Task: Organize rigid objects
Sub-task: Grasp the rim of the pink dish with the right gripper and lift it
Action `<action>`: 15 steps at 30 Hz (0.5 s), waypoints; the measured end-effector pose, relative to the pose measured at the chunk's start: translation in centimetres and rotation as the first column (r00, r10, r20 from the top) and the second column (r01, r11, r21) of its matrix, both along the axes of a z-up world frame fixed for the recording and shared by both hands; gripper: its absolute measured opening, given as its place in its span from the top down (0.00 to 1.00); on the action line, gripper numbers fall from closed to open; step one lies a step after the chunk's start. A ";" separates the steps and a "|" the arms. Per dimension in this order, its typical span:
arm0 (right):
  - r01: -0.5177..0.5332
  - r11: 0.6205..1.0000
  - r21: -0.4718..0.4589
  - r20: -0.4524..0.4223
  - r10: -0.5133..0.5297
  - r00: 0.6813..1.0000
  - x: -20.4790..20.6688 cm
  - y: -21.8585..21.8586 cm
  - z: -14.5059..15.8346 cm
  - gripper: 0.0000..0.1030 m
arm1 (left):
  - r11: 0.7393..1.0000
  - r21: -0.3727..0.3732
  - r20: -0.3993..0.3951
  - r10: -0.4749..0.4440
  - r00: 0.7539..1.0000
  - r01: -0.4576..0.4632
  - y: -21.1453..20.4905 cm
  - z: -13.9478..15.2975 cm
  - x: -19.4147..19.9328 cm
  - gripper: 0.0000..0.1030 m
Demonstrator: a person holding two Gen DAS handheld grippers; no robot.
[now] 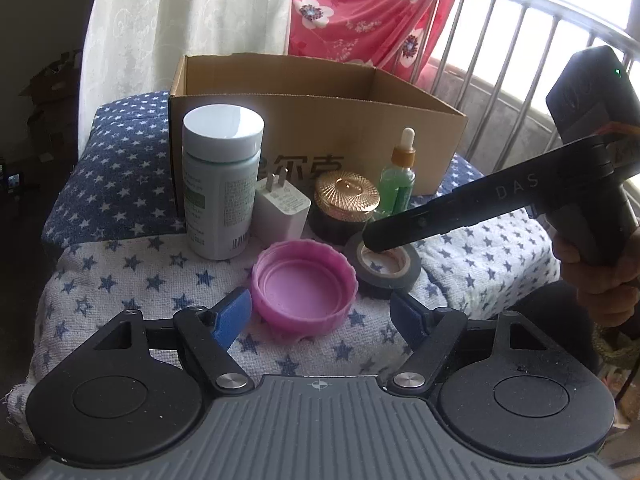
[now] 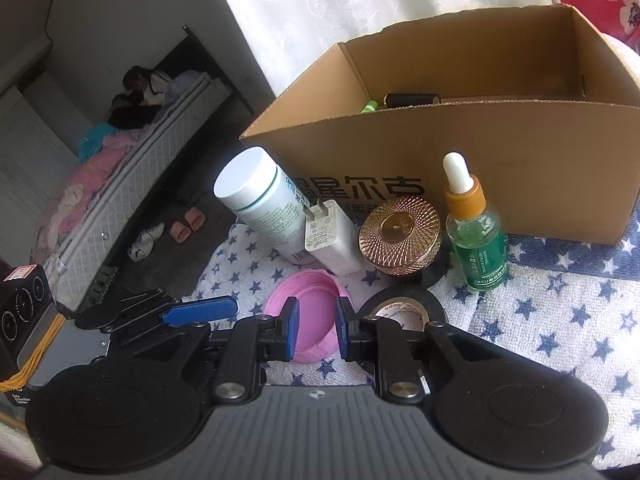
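A pink lid (image 1: 305, 287) lies upside down on the star cloth, between the wide-open fingers of my left gripper (image 1: 320, 314). In the right wrist view my right gripper (image 2: 317, 330) hovers over the pink lid (image 2: 310, 300) with its blue pads partly closed and nothing between them. Behind the lid stand a white pill bottle (image 1: 220, 184), a white charger plug (image 1: 282, 210), a dark jar with a gold lid (image 1: 345, 204) and a green dropper bottle (image 1: 398, 176). A black tape roll (image 1: 386, 266) lies beside the lid, under the right gripper's tip.
An open cardboard box (image 1: 320, 120) stands behind the objects; in the right wrist view it (image 2: 500, 176) holds a dark tube and a green item. The star cloth (image 1: 120, 280) ends at the left, where the floor drops away. A metal railing (image 1: 520, 40) is at the right.
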State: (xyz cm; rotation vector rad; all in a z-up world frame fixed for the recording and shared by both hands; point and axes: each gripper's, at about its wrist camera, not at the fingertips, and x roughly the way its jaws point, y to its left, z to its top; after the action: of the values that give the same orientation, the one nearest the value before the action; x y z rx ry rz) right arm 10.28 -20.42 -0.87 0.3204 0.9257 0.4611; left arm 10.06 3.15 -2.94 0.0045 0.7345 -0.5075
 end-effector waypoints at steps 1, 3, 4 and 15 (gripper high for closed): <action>-0.007 1.000 -0.026 0.002 0.007 1.000 0.1 0.6 -0.1 0.80 | 1.000 0.015 0.010 0.009 1.000 -0.010 -0.2 -0.3 -0.1 0.25; -0.018 0.998 -0.063 0.002 0.018 1.000 0.2 1.1 -0.6 0.80 | 0.999 0.025 0.030 0.027 0.999 -0.028 -0.3 -0.8 -0.1 0.25; -0.021 0.996 -0.087 0.005 0.021 1.000 0.2 1.4 -0.7 0.80 | 0.999 0.024 0.035 0.034 0.999 -0.035 -0.3 -1.0 -0.1 0.25; -0.045 0.975 -0.217 0.007 0.048 0.999 1.4 3.2 -1.6 0.80 | 0.998 0.026 0.054 0.051 0.997 -0.052 -1.0 -2.2 0.4 0.30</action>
State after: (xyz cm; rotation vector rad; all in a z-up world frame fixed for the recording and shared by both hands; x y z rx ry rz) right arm 11.64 -17.20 -2.50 0.0974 0.9632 0.4007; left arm 10.49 2.16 -5.16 0.0243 0.6878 -0.4465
